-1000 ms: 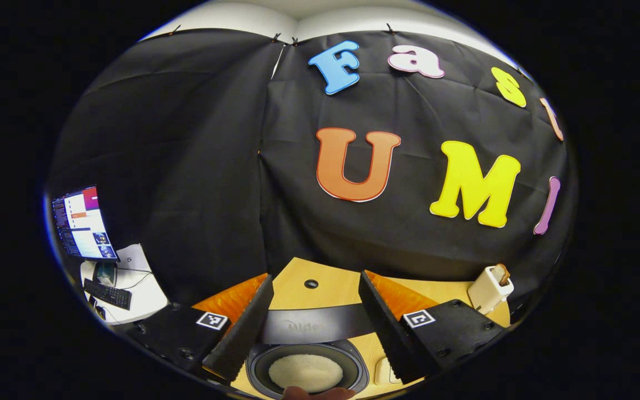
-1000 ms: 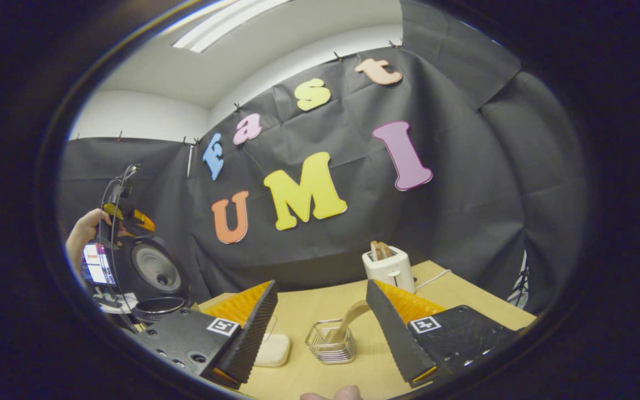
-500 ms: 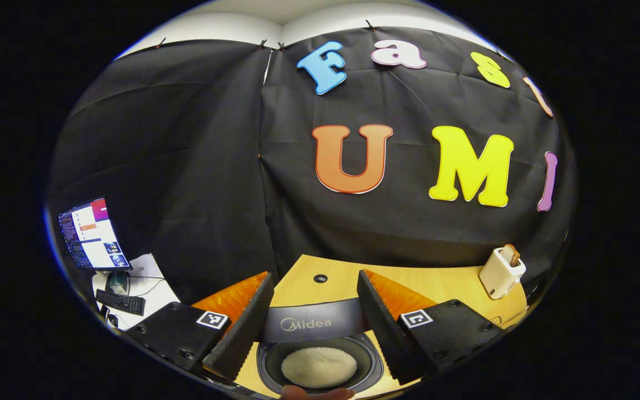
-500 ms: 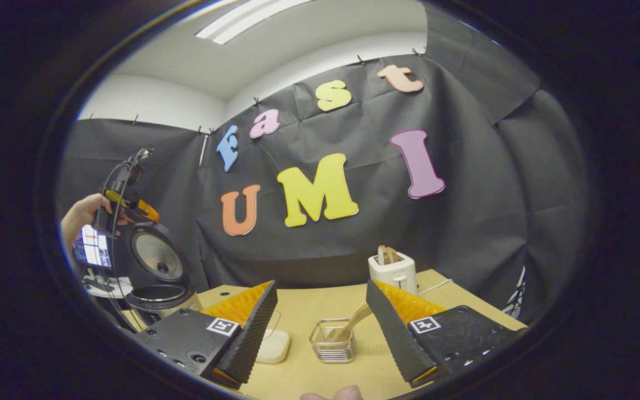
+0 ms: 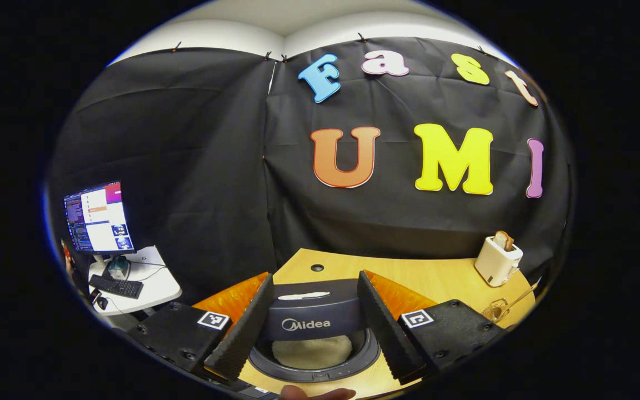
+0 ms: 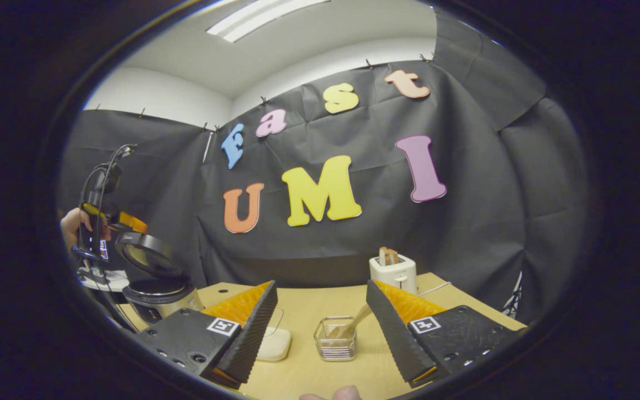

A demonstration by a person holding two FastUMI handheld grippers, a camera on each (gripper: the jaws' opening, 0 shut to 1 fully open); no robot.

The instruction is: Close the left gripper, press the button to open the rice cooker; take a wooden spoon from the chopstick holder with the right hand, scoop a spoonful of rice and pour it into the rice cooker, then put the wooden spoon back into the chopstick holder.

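- In the left gripper view, the left gripper (image 5: 311, 325) has its jaws spread wide and holds nothing; it hangs over the rice cooker (image 5: 311, 355), looking down past the lid (image 5: 311, 314) at white rice in the pot.
- That lid stands partly raised, tilted over the pot, seemingly so the rice could go in.
- In the right gripper view, the right gripper (image 6: 320, 328) is likewise wide open and empty, level above the table (image 6: 375, 372).
- Just ahead between its fingers sits the wire chopstick holder (image 6: 335, 347), with the wooden spoon (image 6: 353, 325) leaning out of it, handle up and reachable.
- Farther left, a hand (image 6: 73, 225) holds the other gripper above the cooker.
- A toaster (image 6: 393, 272) stands near the wall.
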